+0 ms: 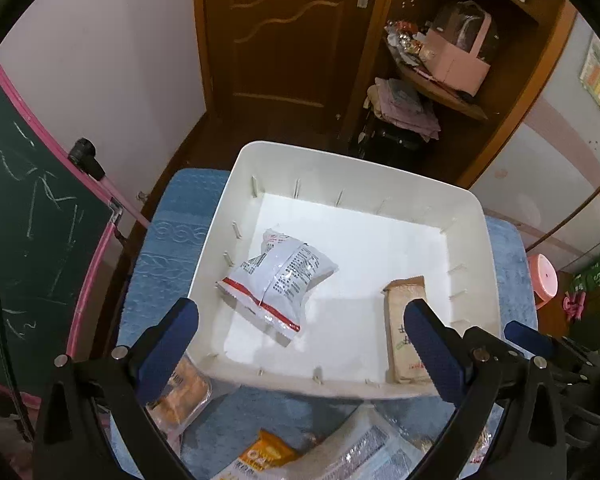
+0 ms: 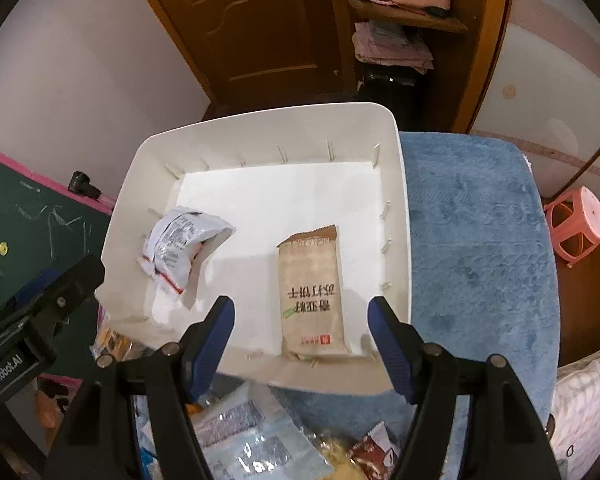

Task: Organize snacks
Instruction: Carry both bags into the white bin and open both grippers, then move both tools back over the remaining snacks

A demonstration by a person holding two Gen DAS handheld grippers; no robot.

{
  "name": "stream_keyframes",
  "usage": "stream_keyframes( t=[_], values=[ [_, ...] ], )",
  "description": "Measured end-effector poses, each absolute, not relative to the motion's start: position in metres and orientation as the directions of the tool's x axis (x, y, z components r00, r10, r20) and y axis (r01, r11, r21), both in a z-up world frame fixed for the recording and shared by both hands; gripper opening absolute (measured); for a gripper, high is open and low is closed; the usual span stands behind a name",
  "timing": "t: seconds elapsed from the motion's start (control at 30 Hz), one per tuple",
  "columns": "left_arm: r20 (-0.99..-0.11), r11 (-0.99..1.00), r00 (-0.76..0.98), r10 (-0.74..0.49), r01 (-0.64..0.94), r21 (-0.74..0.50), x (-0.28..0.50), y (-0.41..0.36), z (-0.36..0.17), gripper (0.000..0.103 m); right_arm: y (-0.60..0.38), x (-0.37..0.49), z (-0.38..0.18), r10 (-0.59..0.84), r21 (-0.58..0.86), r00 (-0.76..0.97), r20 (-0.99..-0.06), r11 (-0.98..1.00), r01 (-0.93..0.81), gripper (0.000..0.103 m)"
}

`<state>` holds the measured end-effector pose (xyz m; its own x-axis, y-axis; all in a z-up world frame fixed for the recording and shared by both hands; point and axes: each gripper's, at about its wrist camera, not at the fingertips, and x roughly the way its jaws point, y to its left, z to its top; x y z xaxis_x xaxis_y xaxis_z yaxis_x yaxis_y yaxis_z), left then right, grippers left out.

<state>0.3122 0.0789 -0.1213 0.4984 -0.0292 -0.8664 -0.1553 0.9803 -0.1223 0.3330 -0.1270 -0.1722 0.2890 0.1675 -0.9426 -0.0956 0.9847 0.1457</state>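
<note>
Both jaws gape empty over the white bin (image 1: 476, 216) — a careless reach for loose packets (image 2: 244, 436) could nudge it off the blue towel (image 2: 480, 240).

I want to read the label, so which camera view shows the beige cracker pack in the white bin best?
The right wrist view shows it best: the beige cracker pack lies flat in the white bin, whole and unblocked, its print facing the camera. In the left wrist view the same pack is seen at an angle and partly hidden behind one finger of the left tongs.
</note>
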Motion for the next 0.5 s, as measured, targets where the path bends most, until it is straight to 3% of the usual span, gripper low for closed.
stream_keyframes(
  t=[0.5],
  values=[
    [-0.749,0.985,0.659,-0.061,-0.083,-0.154,0.200,0.068,-0.028,0.102,-0.159,0.233,-0.081,0.239,0.188,0.490,-0.839,0.970,-0.151,0.070]
  ],
)
